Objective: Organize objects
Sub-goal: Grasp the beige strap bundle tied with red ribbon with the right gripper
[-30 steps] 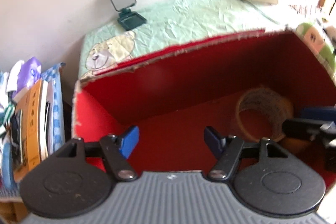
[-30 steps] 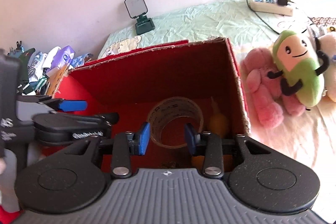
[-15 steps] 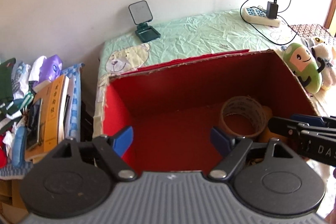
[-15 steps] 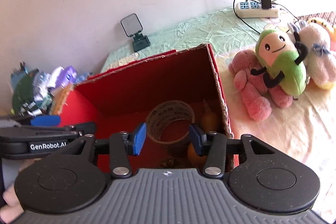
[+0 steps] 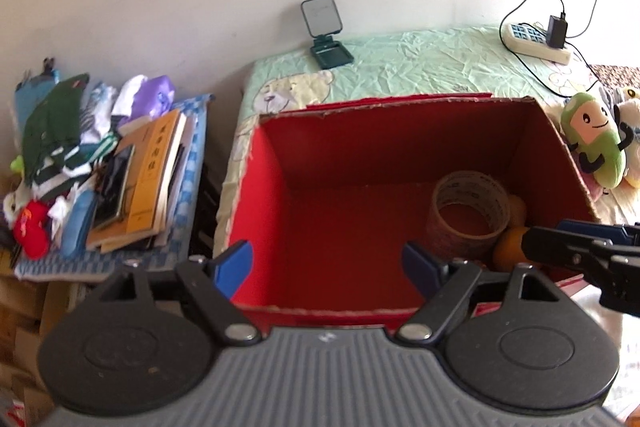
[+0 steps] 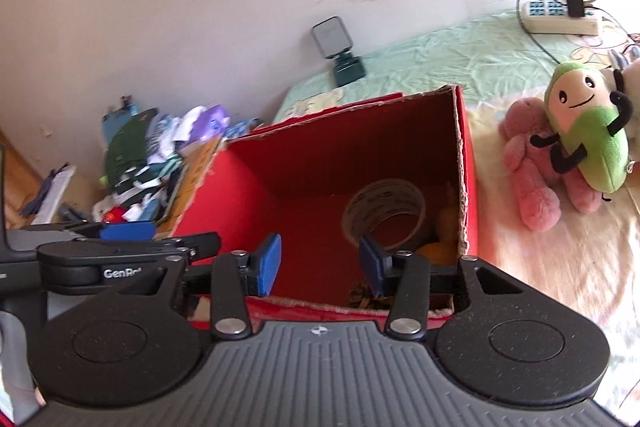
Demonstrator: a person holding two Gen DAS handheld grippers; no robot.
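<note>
Right wrist view: brown tape roll [image 6: 385,211] is stowed in red cardboard box [image 6: 467,187]; green plush toy [image 6: 585,139] remains outside; both grippers, left gripper [image 5: 328,264] and right gripper [image 6: 319,264], are parted, empty, the left's jaws just widened.

The left wrist view looks forward and down from just above the near edge of the red box [image 5: 360,195], facing the wall, with the bed's [image 5: 420,63] far left corner and the side pile of books [image 5: 152,183] in frame. The right wrist view sits near the box's near edge too, further right and angled leftward, taking in the plush toys [image 6: 580,131] beside the box's right wall. Both share the box interior, the tape roll [image 5: 468,215] [image 6: 386,215] in its right corner, and the power strip [image 6: 560,17].
</note>
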